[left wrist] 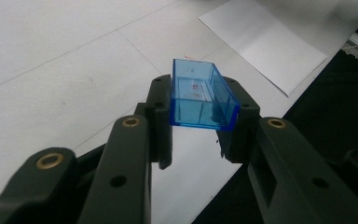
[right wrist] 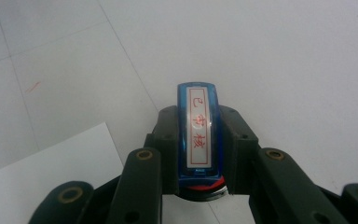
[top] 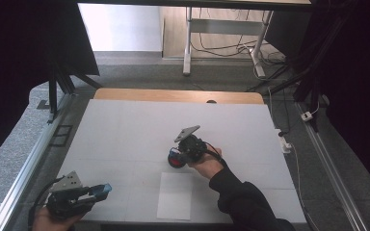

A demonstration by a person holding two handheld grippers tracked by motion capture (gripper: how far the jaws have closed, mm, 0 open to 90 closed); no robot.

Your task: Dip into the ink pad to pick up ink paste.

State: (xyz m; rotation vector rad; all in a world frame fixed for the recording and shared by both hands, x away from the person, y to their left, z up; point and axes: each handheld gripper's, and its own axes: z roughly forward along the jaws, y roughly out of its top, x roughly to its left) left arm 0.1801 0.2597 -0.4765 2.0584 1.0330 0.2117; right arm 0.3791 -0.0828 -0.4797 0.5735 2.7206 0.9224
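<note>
While high view blurs it, stamp (right wrist: 199,133) label legible.

Clear blue cap (left wrist: 204,95), blue stamp (right wrist: 199,133) with red-lettered white label, black fingers (left wrist: 161,116)

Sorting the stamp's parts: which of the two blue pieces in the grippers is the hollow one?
The blue cap in the left gripper: an open, see-through shell. The right gripper holds the stamp body, bearing a red-lettered label.

Blue cap (left wrist: 200,95); labelled blue stamp (right wrist: 199,135).
</note>
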